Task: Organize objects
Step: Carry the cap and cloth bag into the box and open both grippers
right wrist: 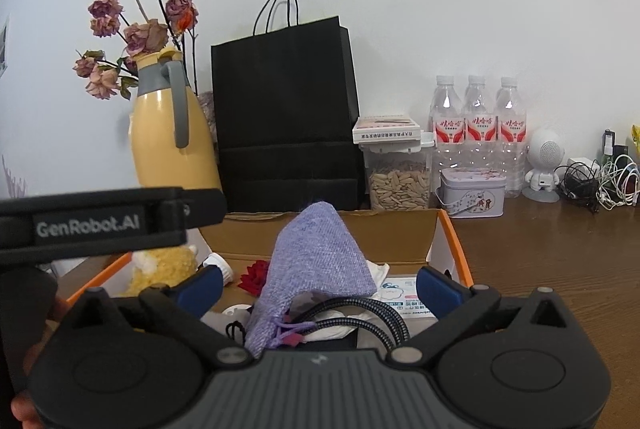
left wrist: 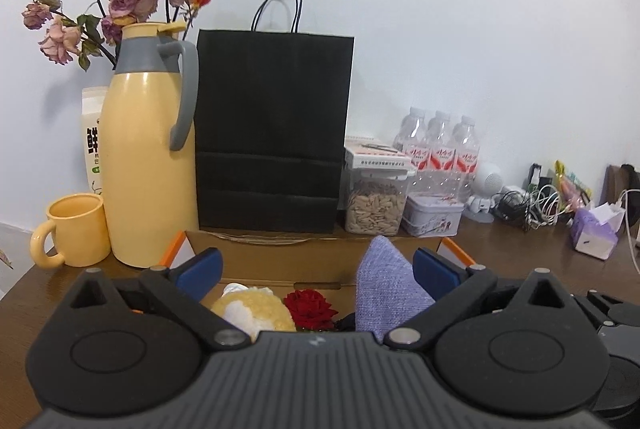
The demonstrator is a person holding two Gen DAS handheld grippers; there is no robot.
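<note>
Both my grippers are spread and empty: left gripper (left wrist: 316, 271), right gripper (right wrist: 318, 287) over the cardboard box (right wrist: 434, 229). I should close on the lilac pouch (right wrist: 316, 261) at its gathered neck, clear of the braided cable (right wrist: 360, 313) at 5 o'clock. The box also holds a yellow plush (left wrist: 252, 307), a red rose (left wrist: 310, 309) at 9 o'clock and a tissue pack (right wrist: 400, 295).

The left gripper (left wrist: 316, 271) and the right gripper (right wrist: 318, 287) both hang with jaws spread wide, seemingly empty, left one just beside the right.
</note>
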